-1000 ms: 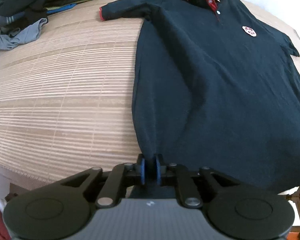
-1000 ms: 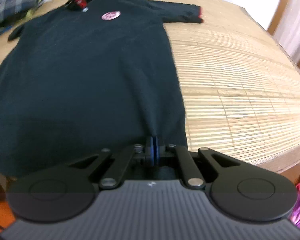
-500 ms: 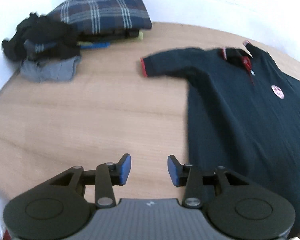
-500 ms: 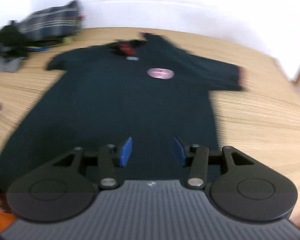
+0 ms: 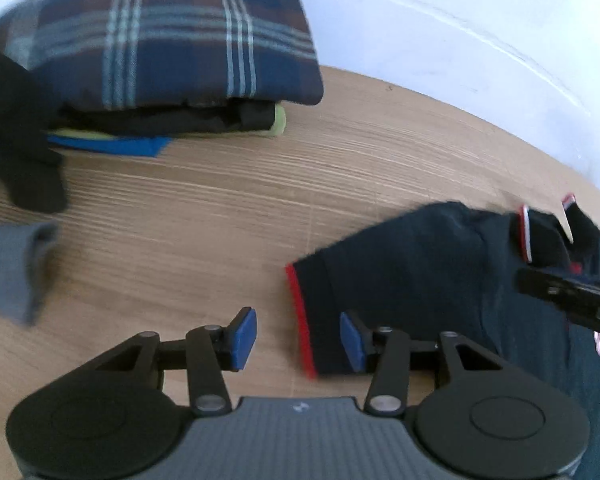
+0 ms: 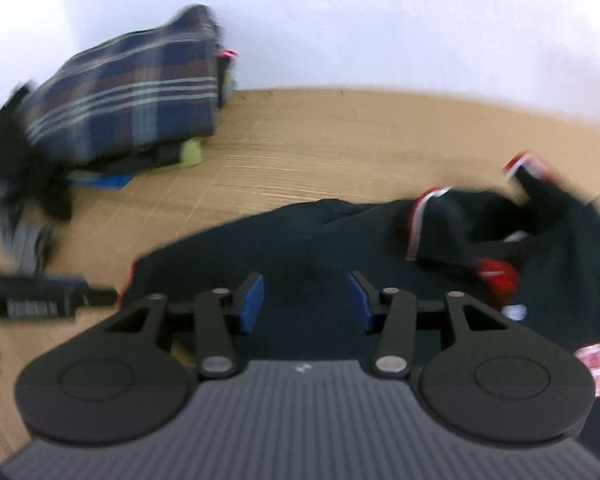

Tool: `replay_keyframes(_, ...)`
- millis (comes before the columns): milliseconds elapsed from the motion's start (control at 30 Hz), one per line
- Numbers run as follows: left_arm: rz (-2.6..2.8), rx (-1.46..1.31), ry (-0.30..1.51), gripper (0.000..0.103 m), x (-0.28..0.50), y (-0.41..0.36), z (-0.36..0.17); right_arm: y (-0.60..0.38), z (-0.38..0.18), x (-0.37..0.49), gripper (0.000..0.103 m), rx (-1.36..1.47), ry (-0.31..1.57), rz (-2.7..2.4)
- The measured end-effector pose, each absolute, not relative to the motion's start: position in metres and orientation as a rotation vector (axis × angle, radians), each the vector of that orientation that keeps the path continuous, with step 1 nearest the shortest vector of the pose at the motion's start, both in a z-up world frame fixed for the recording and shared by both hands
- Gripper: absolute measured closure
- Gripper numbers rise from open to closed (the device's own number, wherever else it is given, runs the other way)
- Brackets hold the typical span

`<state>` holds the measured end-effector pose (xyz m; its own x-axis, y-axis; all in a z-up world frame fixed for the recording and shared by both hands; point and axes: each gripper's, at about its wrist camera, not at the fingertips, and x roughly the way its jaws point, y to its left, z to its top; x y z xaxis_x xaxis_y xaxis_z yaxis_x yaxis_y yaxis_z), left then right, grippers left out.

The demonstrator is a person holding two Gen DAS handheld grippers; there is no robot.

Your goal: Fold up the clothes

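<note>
A dark polo shirt point(image 5: 428, 276) with red-trimmed sleeve and collar lies flat on the bamboo mat; it also shows in the right wrist view point(image 6: 340, 248). My left gripper point(image 5: 298, 338) is open, its jaws either side of the red sleeve cuff point(image 5: 300, 320). My right gripper point(image 6: 306, 300) is open and empty above the shirt's left shoulder, near the collar point(image 6: 460, 224). The right gripper shows at the right edge of the left wrist view point(image 5: 572, 300), and the left gripper shows at the left edge of the right wrist view point(image 6: 40, 300).
A stack of folded clothes topped by a plaid garment point(image 5: 168, 40) sits at the back left against the white wall; it also shows in the right wrist view point(image 6: 132, 92). Loose black point(image 5: 16, 140) and grey point(image 5: 12, 268) garments lie beside it. Bamboo mat point(image 5: 220, 208) covers the table.
Both grippers let go of the shirt's bottom hem, opened, and moved forward to the shirt's upper left part. The left one now straddles the sleeve cuff.
</note>
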<state>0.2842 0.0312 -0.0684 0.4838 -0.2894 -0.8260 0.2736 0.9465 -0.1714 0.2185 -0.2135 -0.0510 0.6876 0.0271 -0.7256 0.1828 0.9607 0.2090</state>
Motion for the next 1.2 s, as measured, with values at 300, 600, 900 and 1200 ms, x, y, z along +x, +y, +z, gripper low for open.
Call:
replay_keyframes(300, -0.41, -0.05, 1.035, 0.053, 0.309, 0.027, -0.091, -0.255, -0.064, 0.213, 0.054, 0.231, 0.684, -0.327)
replay_keyframes(600, -0.439, -0.04, 1.021, 0.05, 0.31, 0.013, -0.088, -0.289, -0.071, 0.262, 0.048, 0.046, 0.784, -0.375)
replay_keyframes(900, -0.478, 0.023, 1.001, 0.049, 0.308, -0.001, -0.09, -0.316, -0.072, 0.26, 0.043, 0.068, 0.799, -0.375)
replay_keyframes(1200, -0.349, 0.05, 0.836, 0.085, 0.307, -0.006, -0.063, -0.318, -0.069, 0.26, 0.081, 0.157, 0.634, -0.44)
